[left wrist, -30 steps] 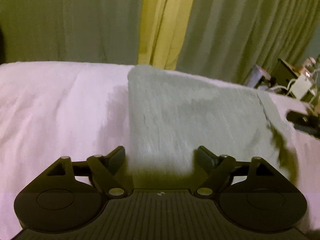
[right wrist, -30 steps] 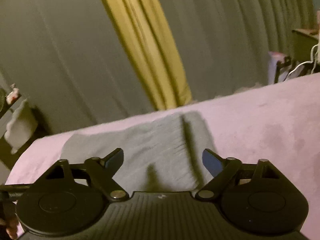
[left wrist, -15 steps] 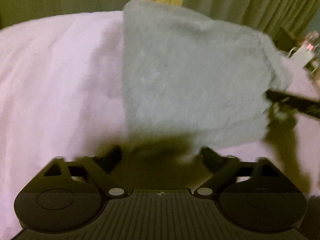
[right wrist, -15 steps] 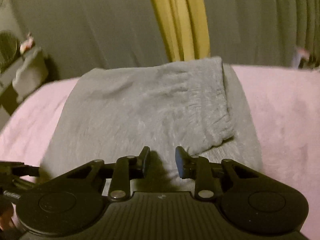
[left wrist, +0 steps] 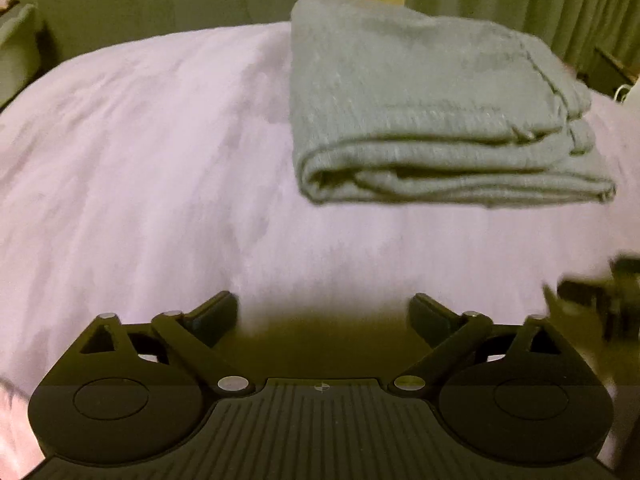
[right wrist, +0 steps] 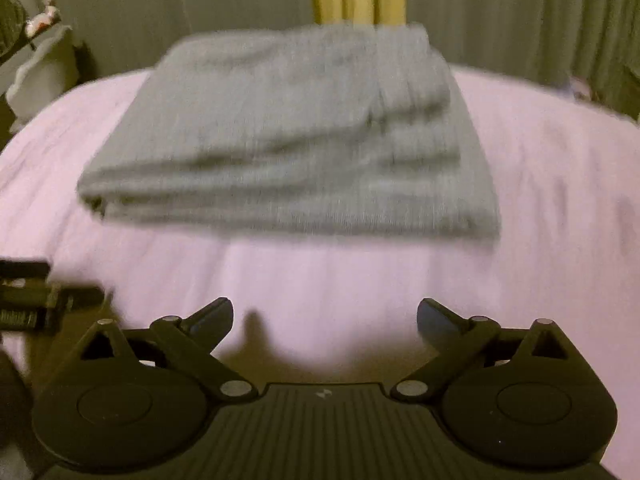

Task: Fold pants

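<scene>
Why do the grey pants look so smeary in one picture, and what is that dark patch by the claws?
Right wrist view: the folded pants look streaked because the picture is motion-blurred. Left wrist view: the pants are sharper, their layers visible. Both views: the dark patch is the shadow on the pink bedcover between each gripper's open fingers; the fisheye lens curves the bed's edge.

You had bare pink bed (left wrist: 160,152) open ahead of both grippers and left of the folded pants (left wrist: 420,112); the pants blocked the middle; curtains (right wrist: 500,8) closed off the far edge.
</scene>
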